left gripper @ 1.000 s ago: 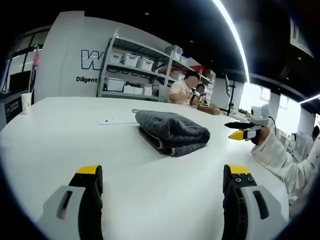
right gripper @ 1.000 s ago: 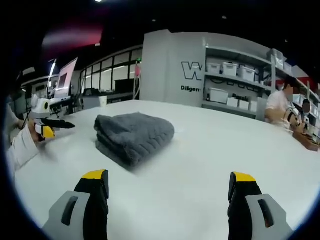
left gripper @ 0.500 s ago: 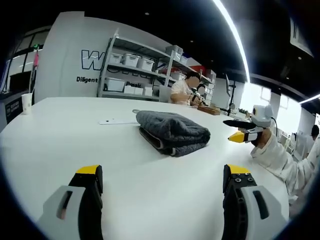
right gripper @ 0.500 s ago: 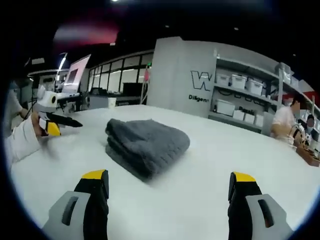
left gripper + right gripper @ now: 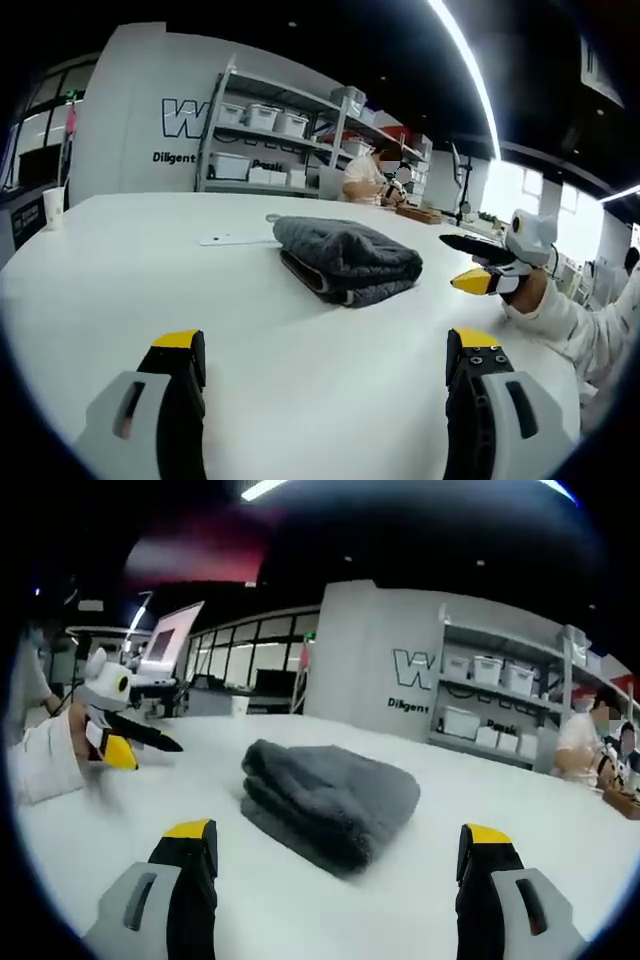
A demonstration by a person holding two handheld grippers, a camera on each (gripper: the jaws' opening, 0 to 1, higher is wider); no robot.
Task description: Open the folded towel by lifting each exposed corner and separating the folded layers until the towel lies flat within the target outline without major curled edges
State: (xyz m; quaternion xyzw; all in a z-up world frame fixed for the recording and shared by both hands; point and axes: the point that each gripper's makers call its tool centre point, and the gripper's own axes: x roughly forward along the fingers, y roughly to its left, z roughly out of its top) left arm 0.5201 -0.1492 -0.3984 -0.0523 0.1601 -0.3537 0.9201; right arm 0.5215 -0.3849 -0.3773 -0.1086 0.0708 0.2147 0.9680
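Since a second ago the right gripper [image 5: 478, 268] has crept closer to the towel [image 5: 347, 260] in the left gripper view; the towel's folded, mid-table [image 5: 150, 290]. Left gripper [image 5: 325, 350] jaws wide apart, holding nothing. Right gripper view: towel [image 5: 330, 798] looms nearer, left gripper [image 5: 140, 744] beside it, right jaws spread, also unloaded.

Towel [image 5: 345, 258] grey knitted cloth, ribbed; table [image 5: 150, 270] smooth white, matt
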